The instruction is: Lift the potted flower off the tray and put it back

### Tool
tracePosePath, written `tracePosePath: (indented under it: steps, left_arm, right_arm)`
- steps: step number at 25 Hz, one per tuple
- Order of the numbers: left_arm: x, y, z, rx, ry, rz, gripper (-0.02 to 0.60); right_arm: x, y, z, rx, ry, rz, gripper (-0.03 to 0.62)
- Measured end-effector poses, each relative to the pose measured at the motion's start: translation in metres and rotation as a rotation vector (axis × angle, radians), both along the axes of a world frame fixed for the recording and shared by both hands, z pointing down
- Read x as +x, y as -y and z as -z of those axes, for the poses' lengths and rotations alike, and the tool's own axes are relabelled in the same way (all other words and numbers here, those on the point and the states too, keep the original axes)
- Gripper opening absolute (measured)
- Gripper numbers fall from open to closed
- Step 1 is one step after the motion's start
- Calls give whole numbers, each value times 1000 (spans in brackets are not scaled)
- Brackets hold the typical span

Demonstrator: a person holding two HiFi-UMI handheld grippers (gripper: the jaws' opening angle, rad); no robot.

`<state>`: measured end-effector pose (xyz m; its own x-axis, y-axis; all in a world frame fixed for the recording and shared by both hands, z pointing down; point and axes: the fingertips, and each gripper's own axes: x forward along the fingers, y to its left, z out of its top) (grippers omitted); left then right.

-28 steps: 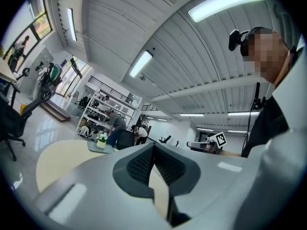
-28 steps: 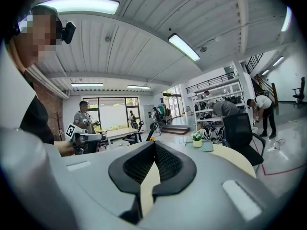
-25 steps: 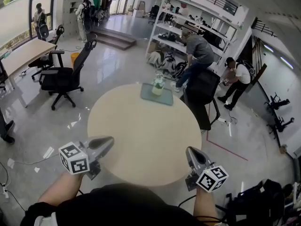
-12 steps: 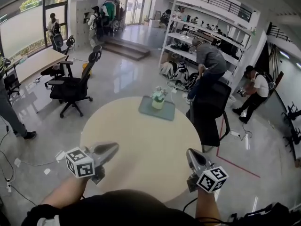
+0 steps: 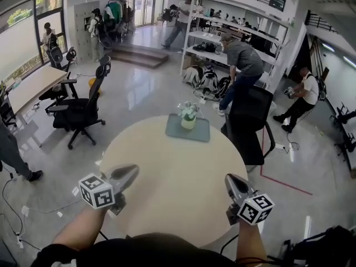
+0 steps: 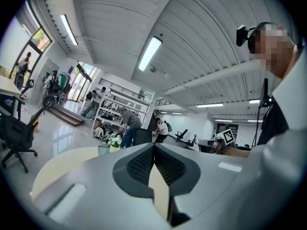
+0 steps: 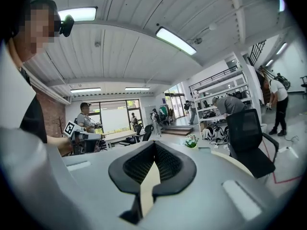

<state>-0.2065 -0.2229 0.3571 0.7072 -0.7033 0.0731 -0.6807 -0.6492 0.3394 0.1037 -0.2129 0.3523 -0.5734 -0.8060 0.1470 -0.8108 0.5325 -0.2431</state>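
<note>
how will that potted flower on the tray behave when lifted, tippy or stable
Probably light: the potted flower looks small against its tray. Possibly top-heavy, since the blooms seem to spread past the pot, so a high nudge might tip it. The blooms look soft; gripping the pot seems safer.

In the head view our own dark torso (image 5: 150, 252) hides the round table's (image 5: 172, 166) near rim, and both forearms (image 5: 83, 230) run off the bottom edge. In the left gripper view the potted flower (image 6: 114, 142) is too small for us to tell its blooms, and the left gripper (image 6: 154, 145) covers most of the tray (image 6: 102, 150).
</note>
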Motion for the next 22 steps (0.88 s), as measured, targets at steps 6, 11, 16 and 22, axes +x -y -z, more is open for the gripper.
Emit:
tracePosePath:
  steps: [6, 11, 16, 22]
  left_arm:
    - [3, 72, -7, 13, 44, -25, 2]
    - [36, 140, -23, 8, 71, -26, 72]
    - [77, 217, -55, -19, 136, -11, 188]
    - [126, 310, -110, -61, 242, -23, 337]
  right_arm:
    - [4, 27, -1, -1, -25, -52, 14]
    - [20, 63, -10, -8, -41, -70, 14]
    - [41, 113, -24, -11, -42, -79, 14]
    - [53, 168, -46, -15, -35, -79, 14]
